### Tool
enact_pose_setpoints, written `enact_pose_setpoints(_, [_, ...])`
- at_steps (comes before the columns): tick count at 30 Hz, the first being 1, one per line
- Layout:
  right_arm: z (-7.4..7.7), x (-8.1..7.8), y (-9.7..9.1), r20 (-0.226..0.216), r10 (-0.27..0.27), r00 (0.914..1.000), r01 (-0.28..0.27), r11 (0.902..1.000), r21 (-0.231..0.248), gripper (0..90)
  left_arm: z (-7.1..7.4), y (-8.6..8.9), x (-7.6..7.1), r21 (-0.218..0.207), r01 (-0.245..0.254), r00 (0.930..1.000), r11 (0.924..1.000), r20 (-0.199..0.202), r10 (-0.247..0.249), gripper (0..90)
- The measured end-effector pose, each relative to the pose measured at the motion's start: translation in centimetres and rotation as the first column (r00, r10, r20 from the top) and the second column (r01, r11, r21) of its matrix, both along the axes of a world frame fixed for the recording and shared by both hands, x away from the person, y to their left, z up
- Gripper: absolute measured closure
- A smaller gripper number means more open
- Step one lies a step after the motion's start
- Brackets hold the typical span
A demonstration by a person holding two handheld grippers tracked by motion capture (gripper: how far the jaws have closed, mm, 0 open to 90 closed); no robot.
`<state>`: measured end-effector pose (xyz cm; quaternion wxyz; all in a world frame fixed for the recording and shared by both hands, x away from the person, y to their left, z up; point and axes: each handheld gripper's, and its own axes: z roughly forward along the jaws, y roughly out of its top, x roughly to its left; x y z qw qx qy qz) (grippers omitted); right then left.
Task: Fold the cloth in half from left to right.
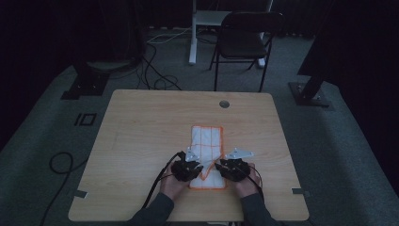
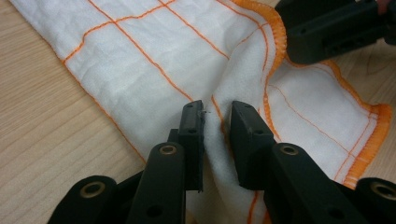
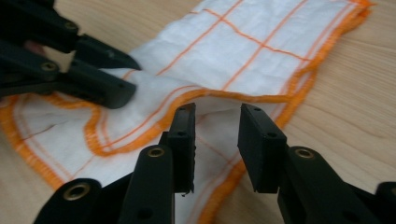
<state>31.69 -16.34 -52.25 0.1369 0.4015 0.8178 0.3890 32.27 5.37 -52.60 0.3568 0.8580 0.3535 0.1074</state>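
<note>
- High view: a wooden tabletop point(image 1: 141, 141) carries a white cloth point(image 1: 207, 139) with orange grid lines and an orange stitched hem; the cloth lies a little right of the middle, running from the centre toward the person's edge; its far part is flat, its near part is rumpled.
- High view: the left hand-held gripper point(image 1: 200, 165) sits at the near left edge of the cloth and the right hand-held gripper point(image 1: 220, 165) at the near right edge; the two are close together, each with a grey plate on top and a black cable trailing back; the person's hands and dark sleeves come in from the bottom.
- Left gripper view: the left hand-held gripper point(image 2: 217, 123) has a raised ridge of the cloth point(image 2: 140, 56) between its two black pads; the left pad touches the fabric, while I cannot tell whether the right pad presses on it; so a grip on the fold cannot be judged.
- Left gripper view: the other hand-held gripper appears at the top right, resting at the hemmed edge; a turned-over flap with orange hem lies between the two.
- Right gripper view: the right hand-held gripper point(image 3: 217, 126) stands open with a clear gap; a folded-over hem of the cloth point(image 3: 252, 42) lies just ahead of the pads and the lower layer shows through the gap; neither pad presses on it.
- No containers stand on the tabletop; a small round metal grommet point(image 1: 224, 104) sits near the far edge; a dark folding chair point(image 1: 244, 40) stands on the floor beyond.
</note>
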Motion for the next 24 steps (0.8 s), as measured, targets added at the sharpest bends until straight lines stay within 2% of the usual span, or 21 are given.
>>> enact_pose_setpoints(10, [-0.2,0.0,1.4,-0.014,0.085,0.9963,-0.085,0.9964,-0.004,73.0,0.0,-0.1,-0.1,0.003,0.000,1.0000,1.0000,0.007,0.000,74.3])
enact_pose_setpoints(12, [-0.2,0.0,1.7,-0.006,0.091,0.9958,-0.091,0.9958,-0.009,80.0,0.1,-0.1,-0.1,0.003,0.000,1.0000,1.0000,0.007,0.000,73.3])
enact_pose_setpoints(14, [0.1,-0.1,1.7,0.000,0.082,0.9966,-0.082,0.9966,-0.006,87.4,0.2,0.0,-0.1,-0.001,0.009,0.9999,1.0000,0.006,-0.009,70.0])
enact_pose_setpoints(15, [0.2,-0.1,1.6,0.005,0.082,0.9966,-0.082,0.9966,-0.003,88.2,0.4,0.0,-0.2,-0.009,0.017,0.9998,0.9998,0.010,-0.017,67.4])
enact_pose_setpoints(18, [0.8,-0.4,1.1,0.007,0.077,0.9970,-0.078,0.9969,0.016,88.5,0.9,0.0,-0.6,-0.029,0.035,0.9991,0.9990,0.026,-0.034,62.7])
enact_pose_setpoints(22, [1.2,-0.7,0.3,0.008,0.061,0.9981,-0.061,0.9973,0.040,88.5,1.7,-0.1,-0.9,-0.057,0.055,0.9973,0.9968,0.050,-0.053,61.4])
enact_pose_setpoints(24, [1.4,-0.8,-0.1,0.011,0.054,0.9985,-0.055,0.9975,0.044,88.4,1.9,-0.2,-1.0,-0.054,0.064,0.9963,0.9965,0.060,-0.061,61.2])
